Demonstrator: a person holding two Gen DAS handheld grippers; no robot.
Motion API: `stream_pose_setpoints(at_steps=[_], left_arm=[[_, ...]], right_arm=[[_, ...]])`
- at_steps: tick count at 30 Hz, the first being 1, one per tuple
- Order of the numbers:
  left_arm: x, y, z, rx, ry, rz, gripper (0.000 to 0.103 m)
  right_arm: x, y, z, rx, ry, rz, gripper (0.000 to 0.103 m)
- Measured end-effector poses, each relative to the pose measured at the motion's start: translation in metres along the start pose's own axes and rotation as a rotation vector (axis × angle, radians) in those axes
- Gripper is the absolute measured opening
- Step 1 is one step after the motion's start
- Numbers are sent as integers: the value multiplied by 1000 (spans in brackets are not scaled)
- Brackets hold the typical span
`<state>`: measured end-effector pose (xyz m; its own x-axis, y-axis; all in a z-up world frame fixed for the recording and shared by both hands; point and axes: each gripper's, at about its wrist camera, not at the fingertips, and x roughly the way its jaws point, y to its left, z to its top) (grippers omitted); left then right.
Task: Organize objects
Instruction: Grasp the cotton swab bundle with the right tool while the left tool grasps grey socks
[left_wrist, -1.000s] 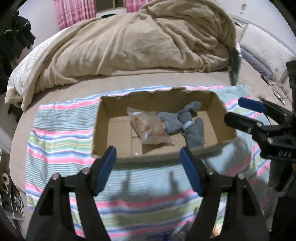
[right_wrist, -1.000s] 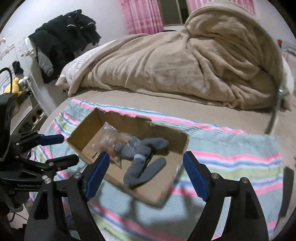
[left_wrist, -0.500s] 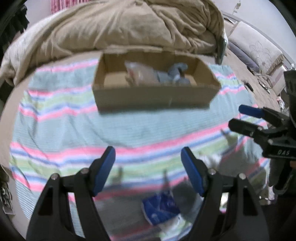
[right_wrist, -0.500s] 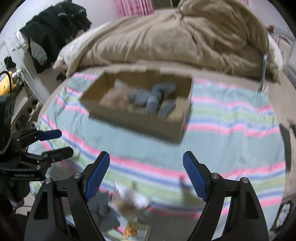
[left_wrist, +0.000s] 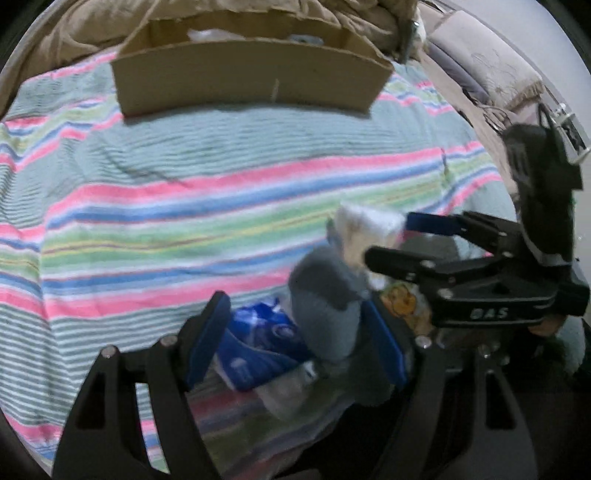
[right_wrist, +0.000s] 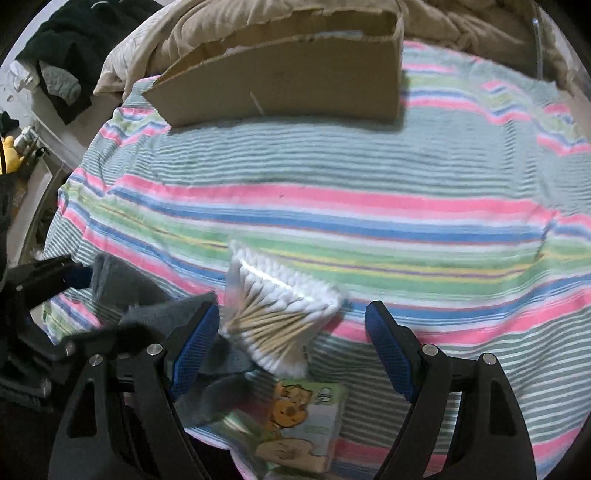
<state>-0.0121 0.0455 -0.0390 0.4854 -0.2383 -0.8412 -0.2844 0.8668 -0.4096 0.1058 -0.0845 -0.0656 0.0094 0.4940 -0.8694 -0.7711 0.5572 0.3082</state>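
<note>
Cardboard box (right_wrist: 280, 70) at the far side, on the striped blanket (right_wrist: 369, 206) spread over the bed; heaped duvet (right_wrist: 192, 40) behind it. Near the front edge, a cluster: bag of cotton swabs (right_wrist: 277, 314) on the blanket, cartoon-printed packet (right_wrist: 295, 424) just nearer, touching it. Sock (right_wrist: 155, 310) left of the swabs, beside the left gripper (right_wrist: 74, 295). From the left wrist view, sock (left_wrist: 325, 306) between that gripper's fingers (left_wrist: 207, 339), over a printed pouch (left_wrist: 258, 343); swabs (left_wrist: 365, 229) right and farther. Dark clothes (right_wrist: 62, 55) far left, off the bed.
</note>
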Motion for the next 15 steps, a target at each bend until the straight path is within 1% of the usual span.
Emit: stream_pose_setpoints(at_steps=[2, 4, 6, 7, 8, 9, 10, 12, 13, 15], left_arm=[[9, -1, -1, -7, 27, -39, 75], [20, -1, -4, -36, 54, -66, 75], [25, -4, -6, -50, 63, -77, 74], [26, -6, -7, -54, 60, -73, 73], [27, -8, -7, -49, 59, -82, 67], [28, -9, -7, -61, 52, -84, 59], [29, -10, -6, -70, 45, -88, 56], [30, -12, -5, -95, 28, -89, 45], [31, -13, -5, -106, 18, -86, 44], [29, -15, -4, -113, -1, -81, 39]], right_arm=[[8, 1, 0, 8, 10, 8, 84], [13, 2, 0, 16, 21, 10, 84], [15, 2, -1, 20, 26, 8, 78], [15, 1, 0, 20, 24, 8, 69], [15, 0, 0, 23, 20, 9, 54], [15, -2, -1, 29, 19, 13, 52], [14, -4, -1, 35, 18, 20, 50], [13, -4, -3, 34, 13, 25, 47], [12, -4, -3, 29, 11, 24, 46], [9, -1, -3, 19, 6, 22, 42]])
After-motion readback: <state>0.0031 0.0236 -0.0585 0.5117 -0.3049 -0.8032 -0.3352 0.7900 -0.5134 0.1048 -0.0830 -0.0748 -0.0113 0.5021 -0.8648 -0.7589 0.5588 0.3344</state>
